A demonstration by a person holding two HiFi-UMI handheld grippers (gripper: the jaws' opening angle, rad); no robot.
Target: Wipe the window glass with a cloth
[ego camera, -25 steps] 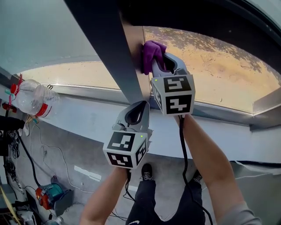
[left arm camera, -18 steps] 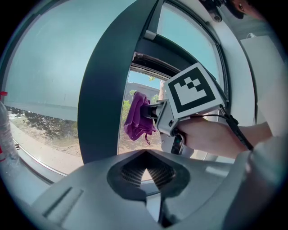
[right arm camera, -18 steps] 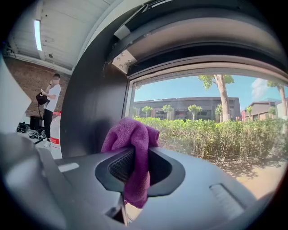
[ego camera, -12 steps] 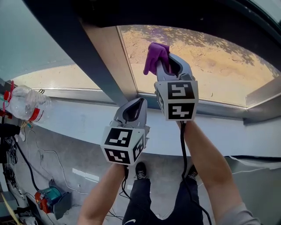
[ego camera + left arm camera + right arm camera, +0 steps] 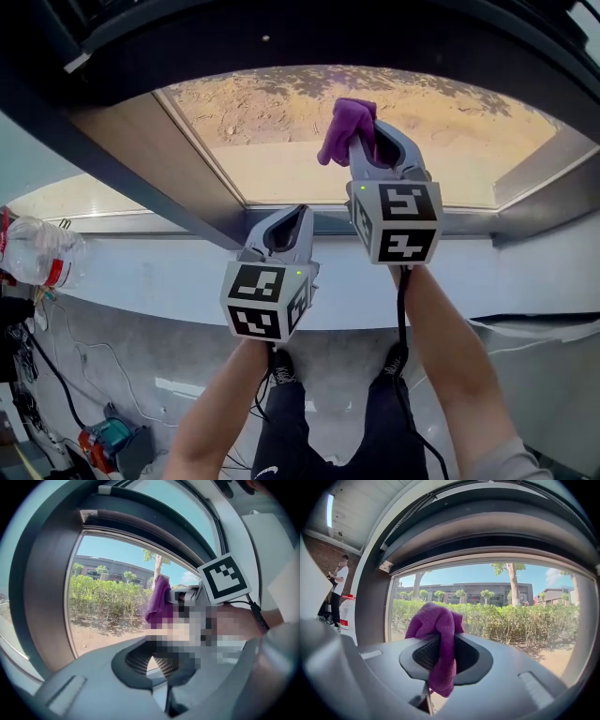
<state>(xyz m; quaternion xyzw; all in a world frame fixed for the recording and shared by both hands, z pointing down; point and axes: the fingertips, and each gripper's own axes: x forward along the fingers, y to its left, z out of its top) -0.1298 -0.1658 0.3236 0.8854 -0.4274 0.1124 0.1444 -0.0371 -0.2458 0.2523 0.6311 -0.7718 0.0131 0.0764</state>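
While the head view is being read, the cloth (image 5: pixel 345 127) is being pinched between the fingers of the right gripper (image 5: pixel 367 141). Its bunched purple end is being pushed out past the fingertips toward the window glass (image 5: pixel 281 122). Whether the cloth is touching the pane cannot be told. The left gripper (image 5: pixel 286 230) is being held lower, near the bottom of the window frame (image 5: pixel 216 225), well apart from the cloth.

When the left gripper view is being read, its own fingers are being shown pressed together with nothing between them. The cloth (image 5: pixel 158 599) is being seen beyond them, hanging at the tip of the other gripper against the glass (image 5: pixel 108 597).

As the right gripper view is being read, the fingers are being shown closed on the cloth (image 5: pixel 438 639). It is being clamped at about mid-length. One tail is drooping behind the pads, and a rounded wad is bulging ahead of the fingertips.

The cloth's long axis is being laid along the fingers, pointing at the pane. It is being judged light, soft and limp, likely to fold or slip under pressure. A grip near the wad is being judged best, so that fabric and not finger is meeting the fragile glass.
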